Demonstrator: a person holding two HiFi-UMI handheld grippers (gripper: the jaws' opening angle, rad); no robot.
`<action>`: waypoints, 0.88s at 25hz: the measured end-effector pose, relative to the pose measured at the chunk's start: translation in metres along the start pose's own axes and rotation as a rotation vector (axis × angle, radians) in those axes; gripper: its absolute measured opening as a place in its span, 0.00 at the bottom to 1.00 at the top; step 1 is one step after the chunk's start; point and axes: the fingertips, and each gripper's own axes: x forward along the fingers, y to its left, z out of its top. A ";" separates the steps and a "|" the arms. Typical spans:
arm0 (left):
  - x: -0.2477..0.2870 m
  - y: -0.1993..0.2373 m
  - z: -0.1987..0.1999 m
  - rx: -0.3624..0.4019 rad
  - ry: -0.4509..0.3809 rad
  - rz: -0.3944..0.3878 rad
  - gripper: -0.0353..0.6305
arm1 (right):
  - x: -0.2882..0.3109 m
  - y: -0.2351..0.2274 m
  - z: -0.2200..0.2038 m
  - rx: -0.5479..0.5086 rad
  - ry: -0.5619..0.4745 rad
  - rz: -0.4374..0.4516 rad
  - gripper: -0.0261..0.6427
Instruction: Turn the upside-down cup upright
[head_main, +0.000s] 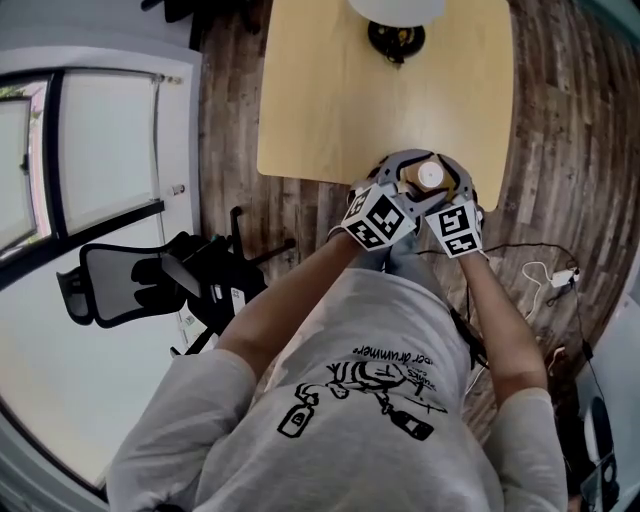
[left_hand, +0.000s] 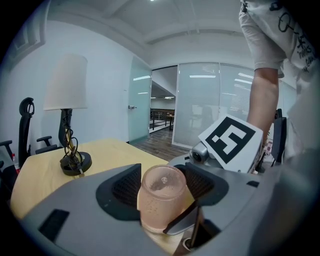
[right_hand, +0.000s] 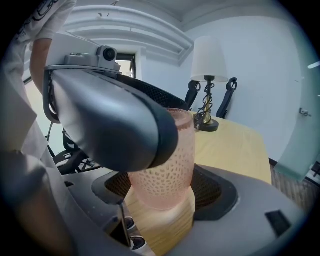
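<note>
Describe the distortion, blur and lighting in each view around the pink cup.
Head view: strong fisheye curves the window frame, and the cup is small but evenly lit. Left gripper view: dark vignetted corners, the cup sharp, no glare. Right gripper view: a close grey jaw blurs across the cup; the lamp behind is clear.

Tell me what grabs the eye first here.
A pink dimpled cup stands upside down at the near edge of the wooden table. The left gripper and right gripper are both set around it from opposite sides, jaws wide. A table lamp stands at the table's far end.
</note>
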 end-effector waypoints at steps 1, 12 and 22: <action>0.001 0.000 -0.001 -0.003 0.001 0.000 0.47 | 0.001 0.000 -0.001 0.000 0.003 0.000 0.58; 0.005 0.001 -0.015 -0.035 0.017 -0.009 0.47 | 0.011 0.002 -0.014 0.001 0.032 0.008 0.58; 0.008 -0.001 -0.024 -0.041 0.029 -0.011 0.47 | 0.016 0.005 -0.022 0.004 0.048 0.006 0.58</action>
